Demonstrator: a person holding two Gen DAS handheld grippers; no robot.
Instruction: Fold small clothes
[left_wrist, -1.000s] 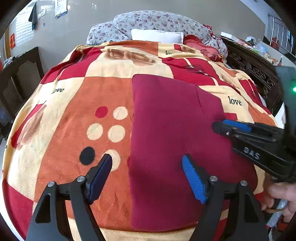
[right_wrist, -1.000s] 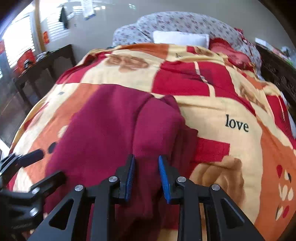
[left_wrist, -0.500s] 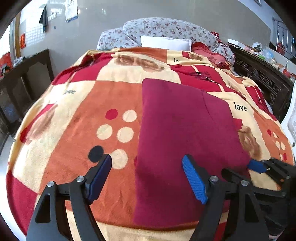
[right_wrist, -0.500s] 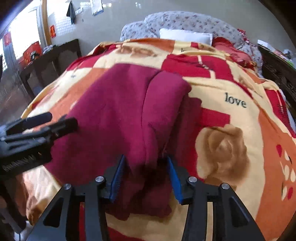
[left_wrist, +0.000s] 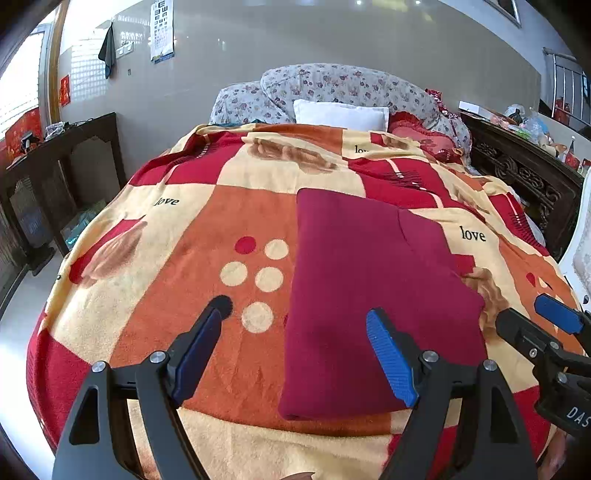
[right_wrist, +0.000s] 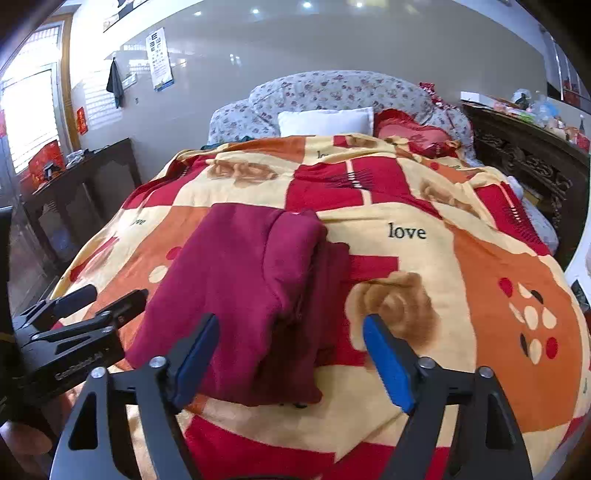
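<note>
A dark red garment (left_wrist: 369, 295) lies folded into a long flat rectangle on the bed's patterned blanket (left_wrist: 184, 266), one narrower fold layered along its side. It sits just ahead of both claws. The left claw (left_wrist: 295, 350) is spread with nothing between its tips. The right claw (right_wrist: 291, 362) has just been opening and stands spread, clear of the cloth.

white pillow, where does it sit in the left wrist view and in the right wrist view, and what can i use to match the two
Left wrist view: the white pillow lies top centre, at the head of the bed, against the floral bedding.
Right wrist view: the white pillow is again top centre, just left of a red cushion.
Shared landmark: the dark red folded garment on the patterned blanket.
</note>
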